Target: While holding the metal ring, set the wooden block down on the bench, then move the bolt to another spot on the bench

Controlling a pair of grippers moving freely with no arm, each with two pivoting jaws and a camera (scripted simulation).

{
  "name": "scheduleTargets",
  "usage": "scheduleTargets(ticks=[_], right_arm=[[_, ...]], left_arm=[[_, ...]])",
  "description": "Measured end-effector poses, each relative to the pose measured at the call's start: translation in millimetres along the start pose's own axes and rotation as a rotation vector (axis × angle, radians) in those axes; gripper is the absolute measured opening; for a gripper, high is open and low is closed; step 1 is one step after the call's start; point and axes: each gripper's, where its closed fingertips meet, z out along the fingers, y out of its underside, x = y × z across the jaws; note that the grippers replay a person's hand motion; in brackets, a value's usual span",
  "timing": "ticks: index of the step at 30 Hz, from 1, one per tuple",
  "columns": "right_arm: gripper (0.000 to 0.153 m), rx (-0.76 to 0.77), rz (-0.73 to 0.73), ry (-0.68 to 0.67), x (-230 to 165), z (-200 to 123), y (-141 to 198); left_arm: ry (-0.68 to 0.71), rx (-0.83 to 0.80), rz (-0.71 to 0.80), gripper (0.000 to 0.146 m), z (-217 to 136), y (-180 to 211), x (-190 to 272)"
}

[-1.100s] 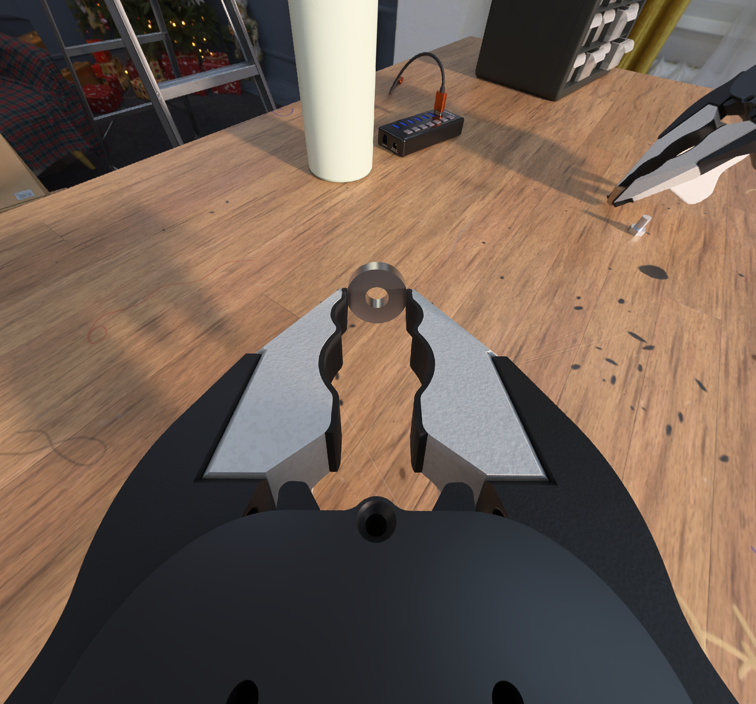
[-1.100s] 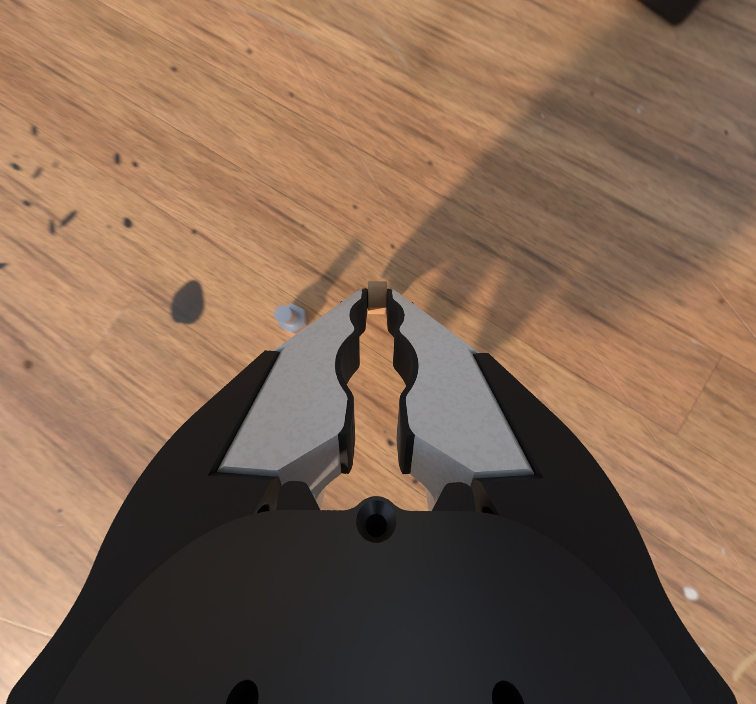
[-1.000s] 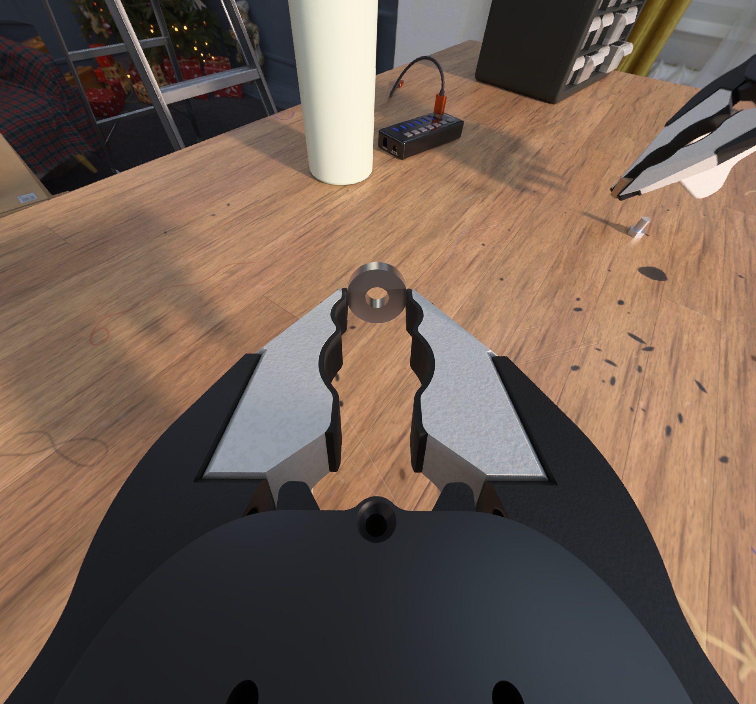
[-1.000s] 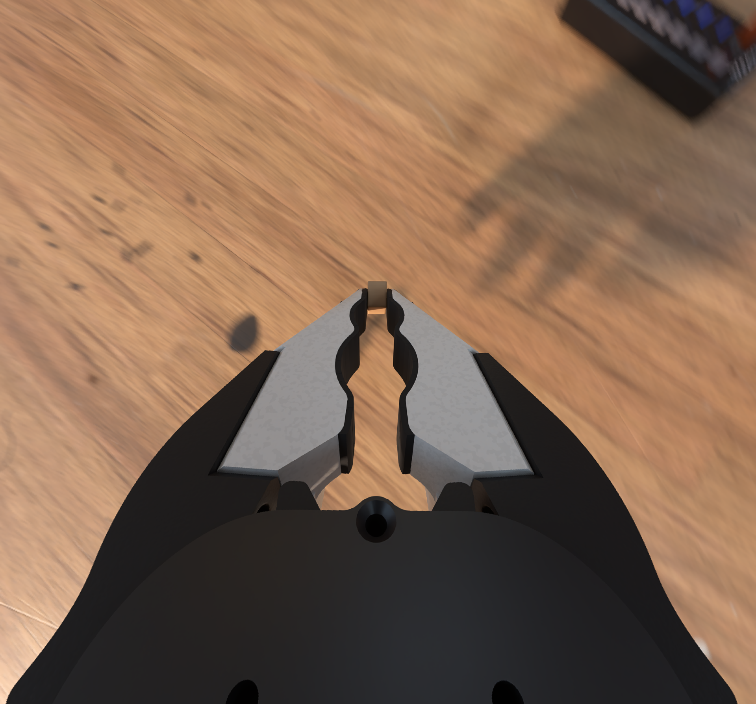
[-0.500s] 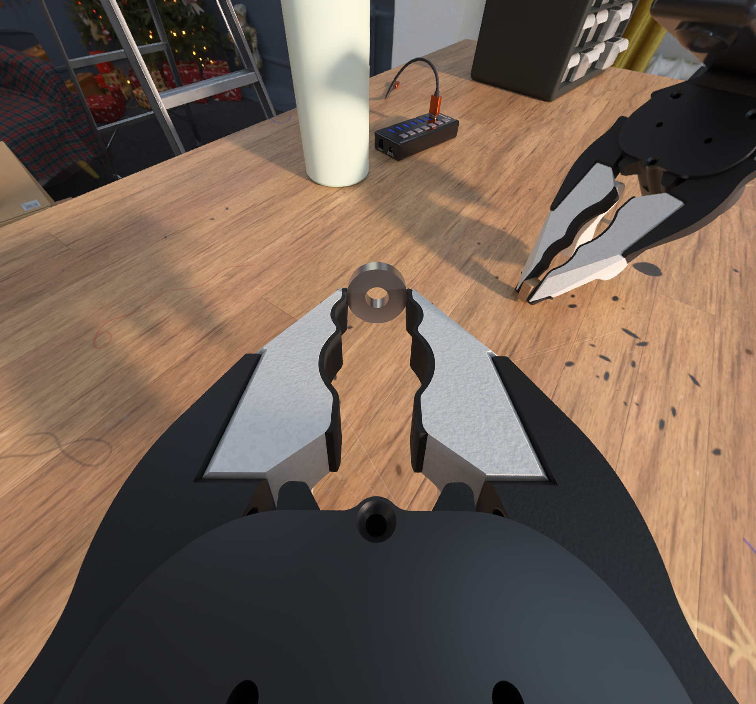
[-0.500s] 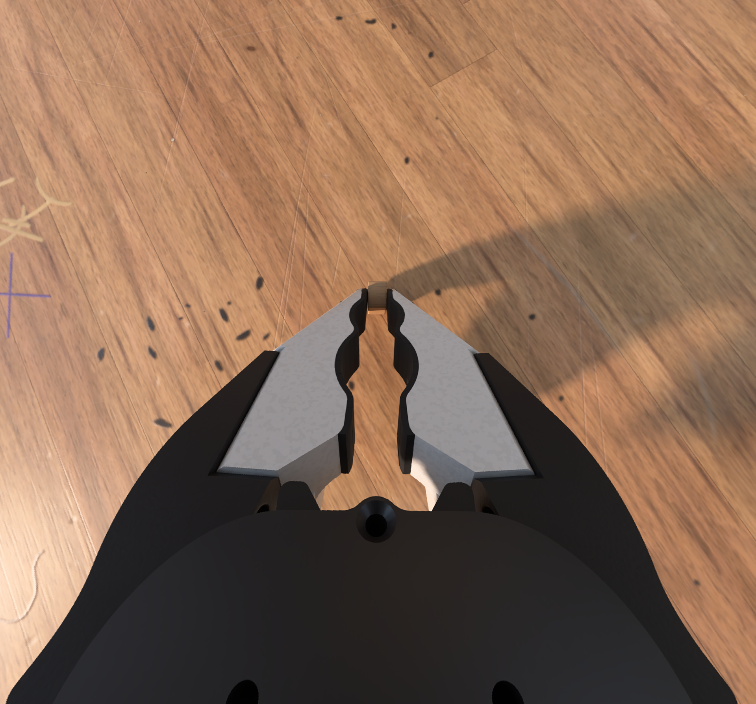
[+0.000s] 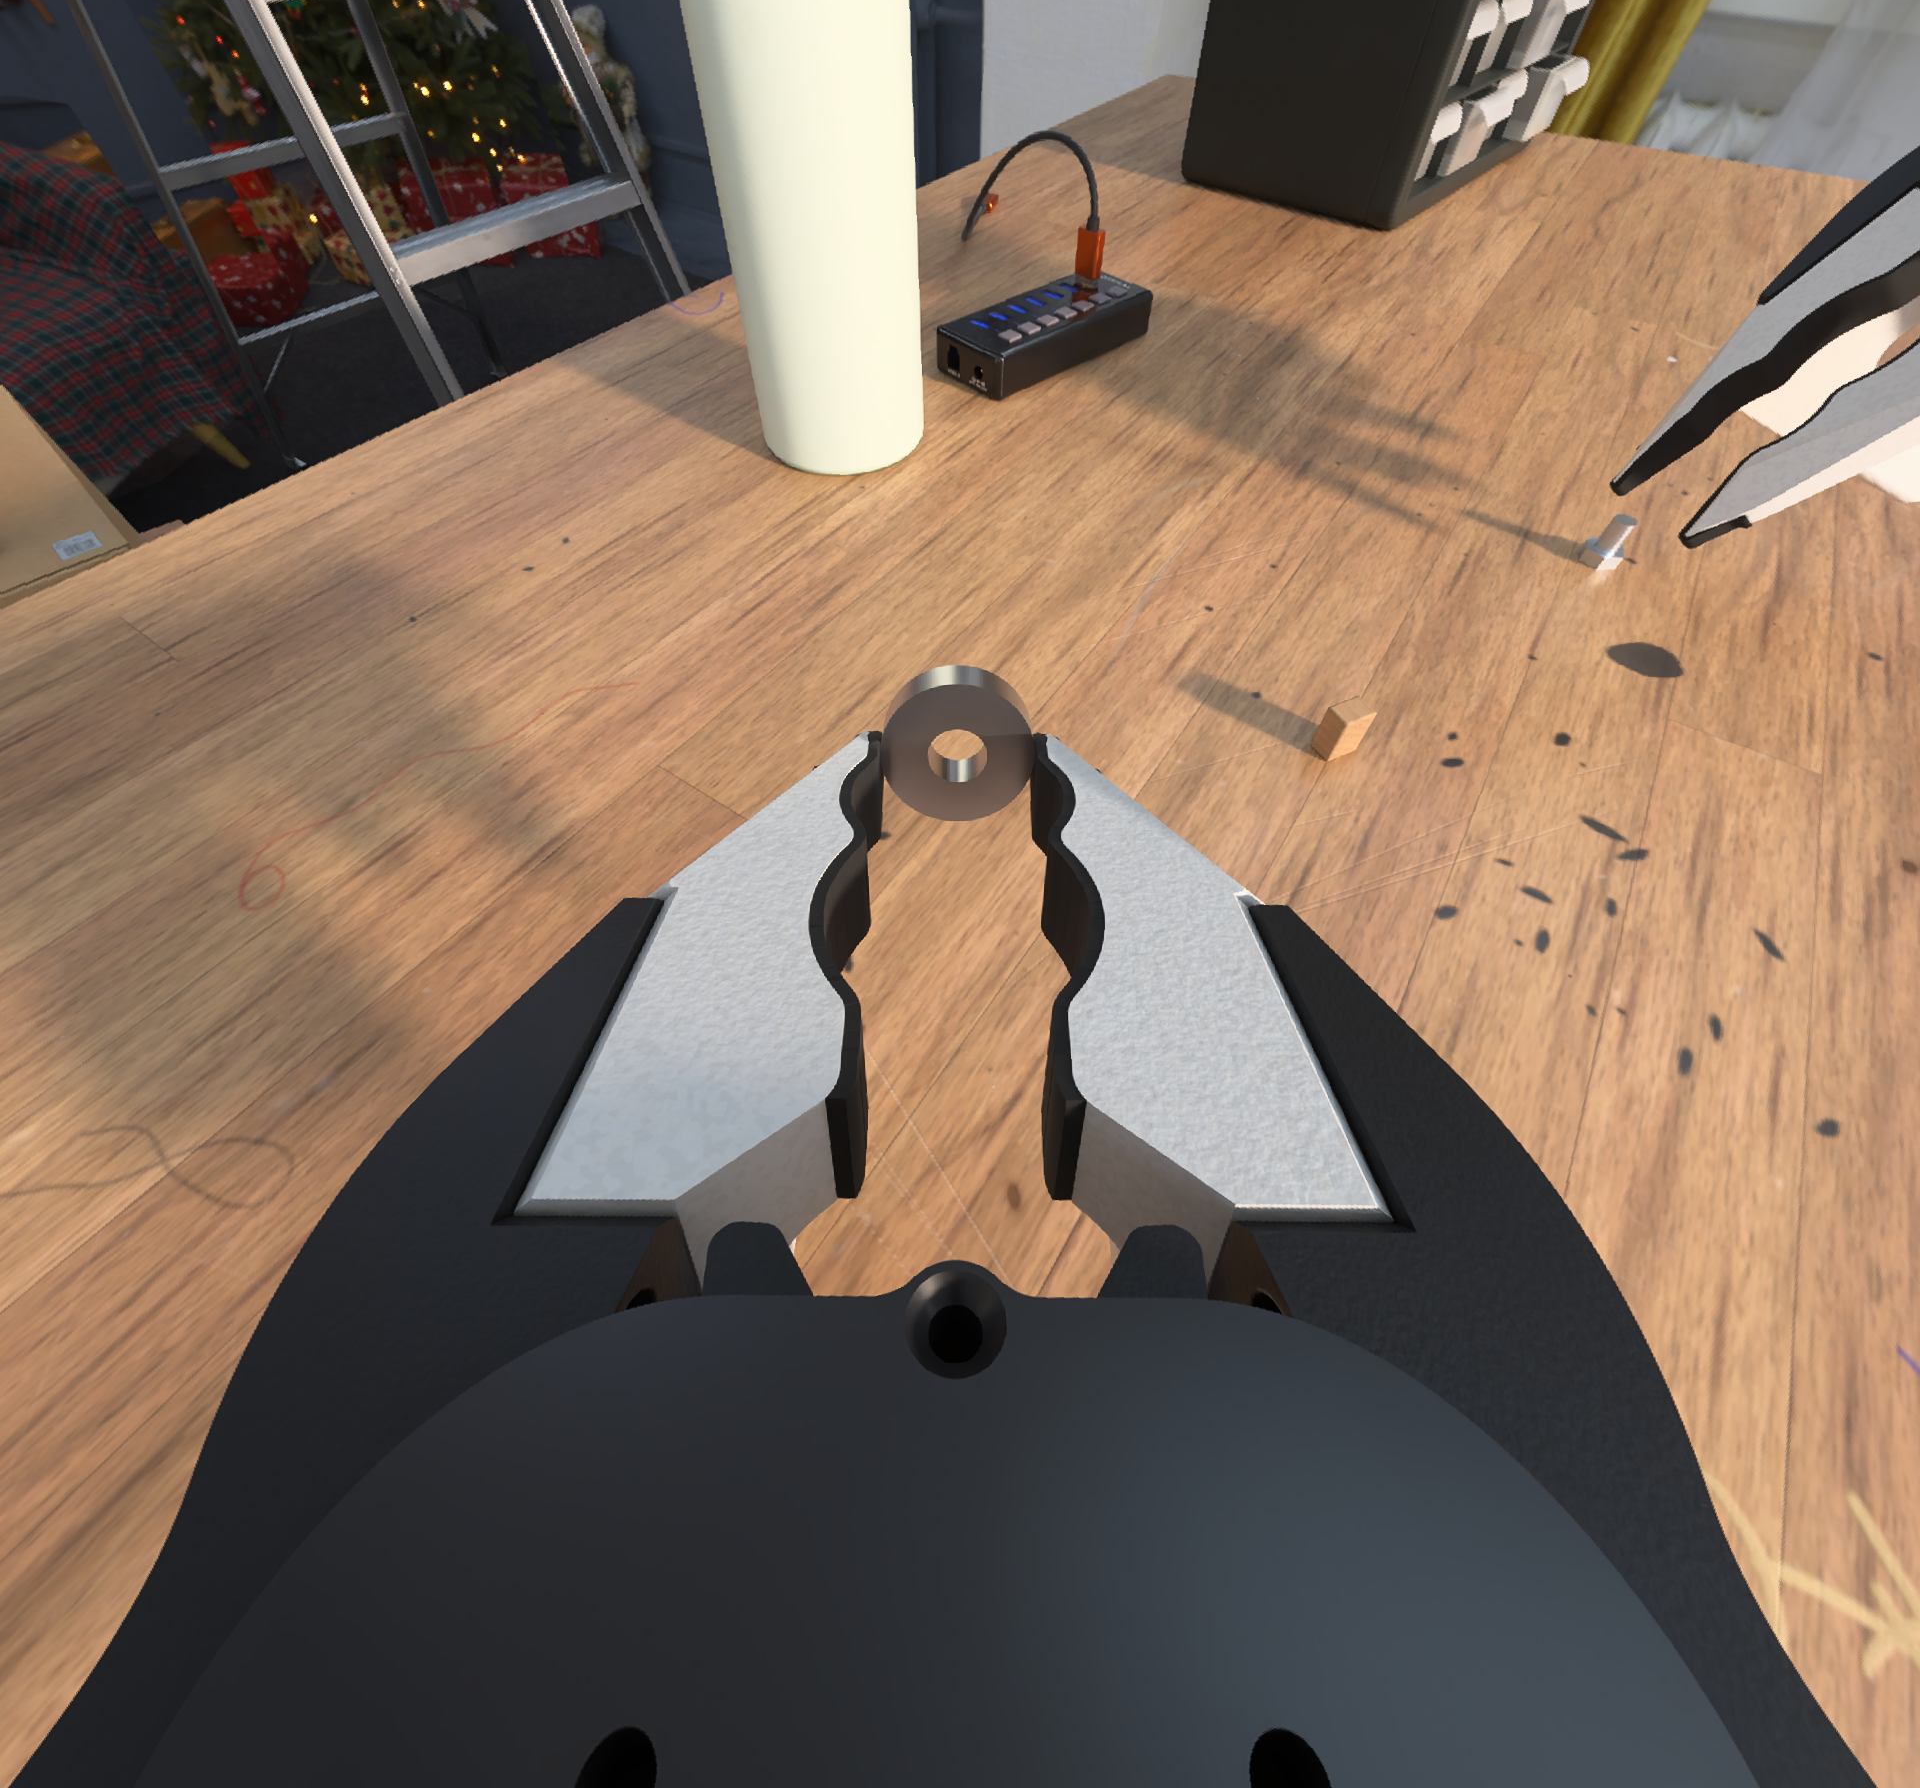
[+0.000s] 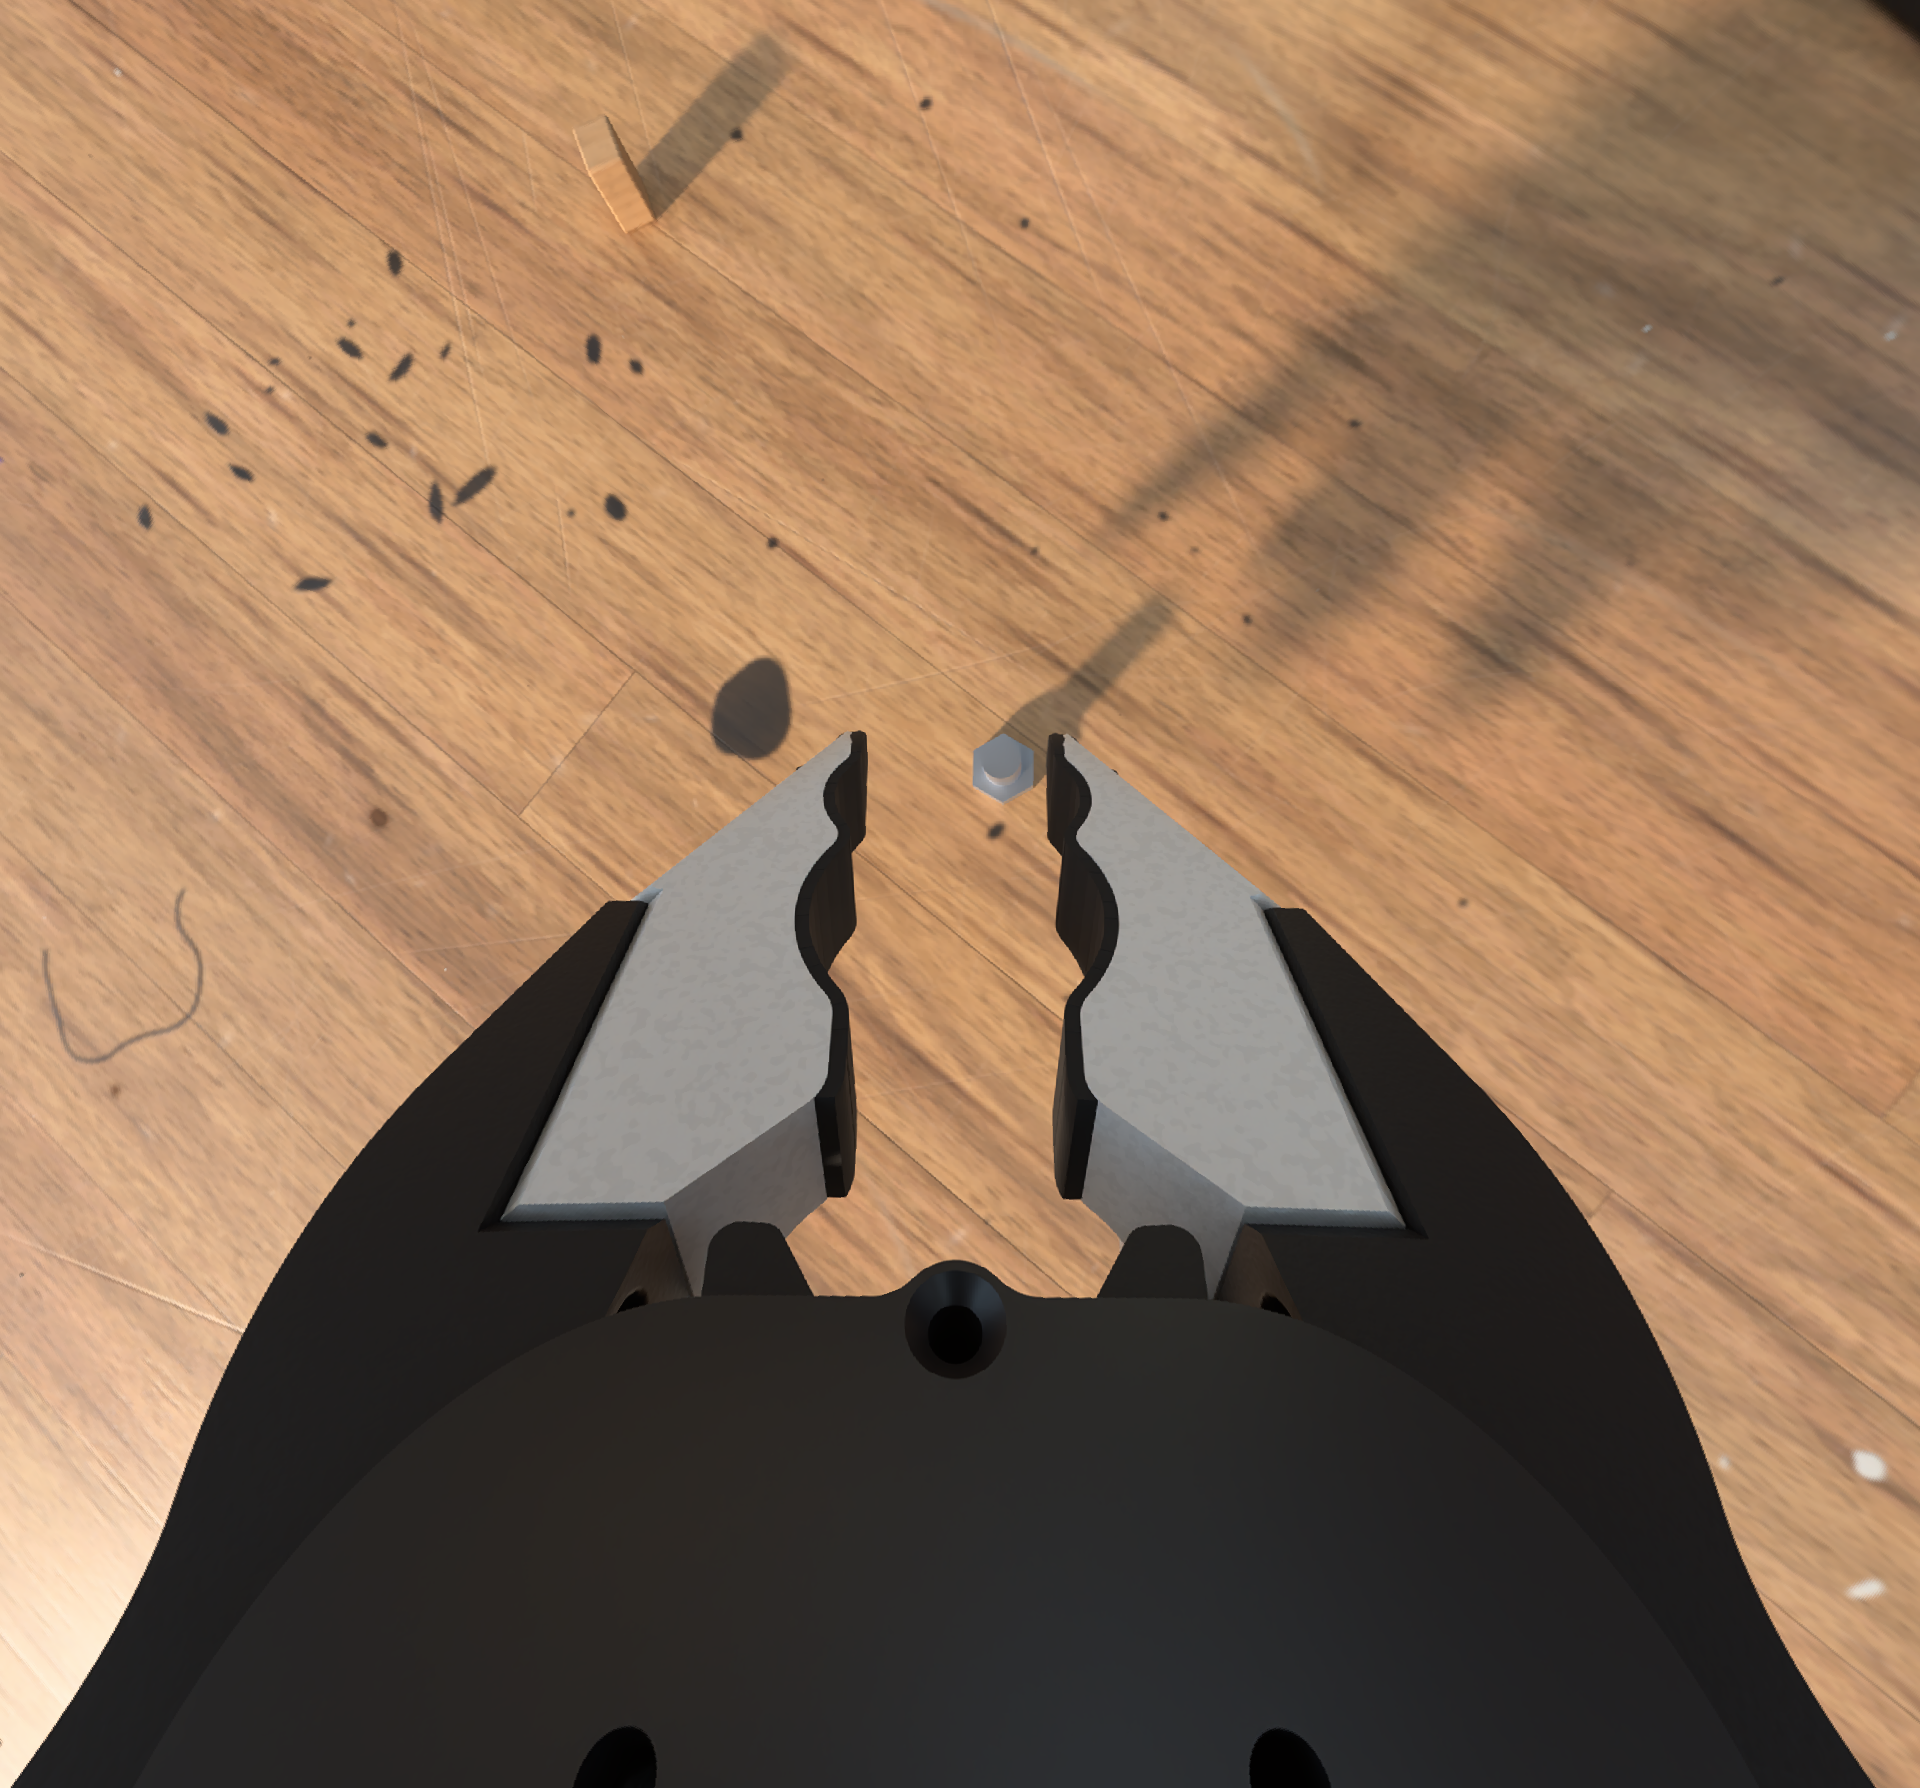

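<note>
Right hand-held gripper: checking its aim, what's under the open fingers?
Under the right hand-held gripper, the bolt stands on the bench, nearer the right finger. The bench beneath the gripper's body is covered.

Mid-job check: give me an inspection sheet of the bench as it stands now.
Surface: brown wooden bench, dark specks, scribbles.
Job's things: small tan wooden block resting on bench; small grey hex-head bolt on bench; round grey metal ring held.
Clutter: tall cream cylinder; black drawer cabinet.
Grippers: left gripper shut on ring; right gripper open, empty, above bolt.
Cables: black hub with orange-plugged cable.
Surroundings: metal ladder, lit tree.
</note>
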Motion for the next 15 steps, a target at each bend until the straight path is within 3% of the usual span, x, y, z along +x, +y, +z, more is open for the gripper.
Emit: scheduleTargets(ticks=[15], right_arm=[[0.037,-0.068,0.013,0.026,4.2,13.5,12.7]], left_arm=[[0.018,-0.024,0.021,0.028,4.3,4.2,7.1]])
